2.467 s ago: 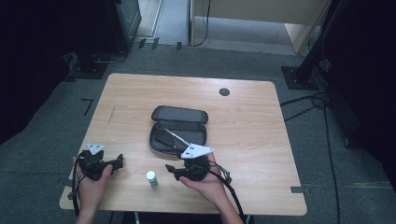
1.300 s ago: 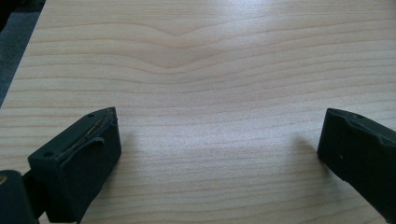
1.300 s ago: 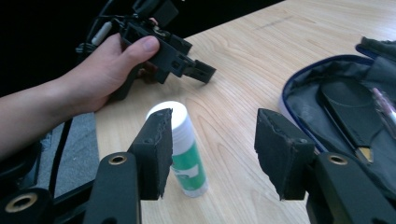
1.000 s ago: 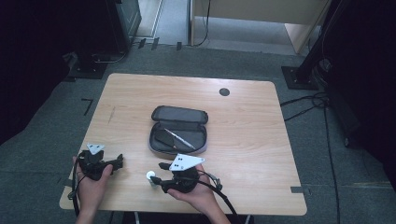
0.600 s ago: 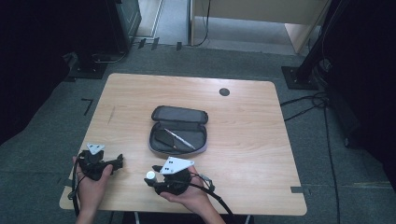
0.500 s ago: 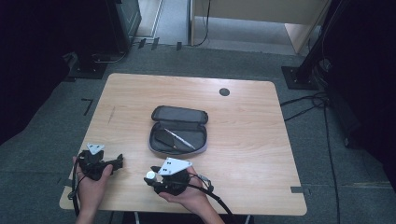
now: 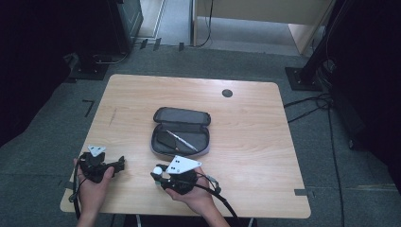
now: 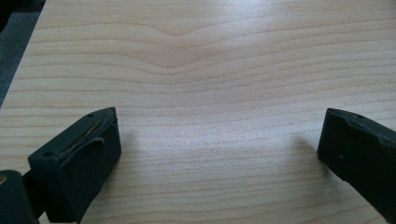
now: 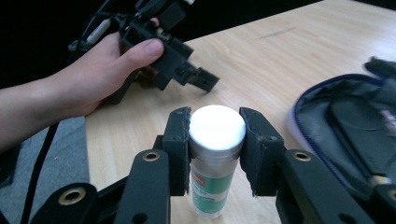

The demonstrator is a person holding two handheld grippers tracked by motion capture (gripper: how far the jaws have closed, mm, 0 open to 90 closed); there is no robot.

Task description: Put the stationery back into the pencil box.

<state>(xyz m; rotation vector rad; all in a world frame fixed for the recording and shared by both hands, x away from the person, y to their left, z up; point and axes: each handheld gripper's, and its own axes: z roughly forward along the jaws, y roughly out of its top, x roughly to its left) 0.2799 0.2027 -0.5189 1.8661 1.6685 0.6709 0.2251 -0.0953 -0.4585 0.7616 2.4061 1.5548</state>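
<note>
While the right gripper [image 9: 217, 154] has just been closing its jaws, now clamped on the white-capped bottle [image 9: 215, 158] upright on the desk [image 7: 246, 109], an open pencil case [image 7: 182, 135] lies just beyond; the left gripper [image 8: 217, 154] rests nearby, jaws apart.

open pencil case [image 7: 180, 135] mid-table | pen [image 7: 182, 140] inside | black grommet [image 7: 227, 93] far edge

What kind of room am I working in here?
Probably a lab or recording workspace, not a home: a plain wooden table on grey carpet floor, dark equipment stands around it, and cables trailing across the floor.
</note>
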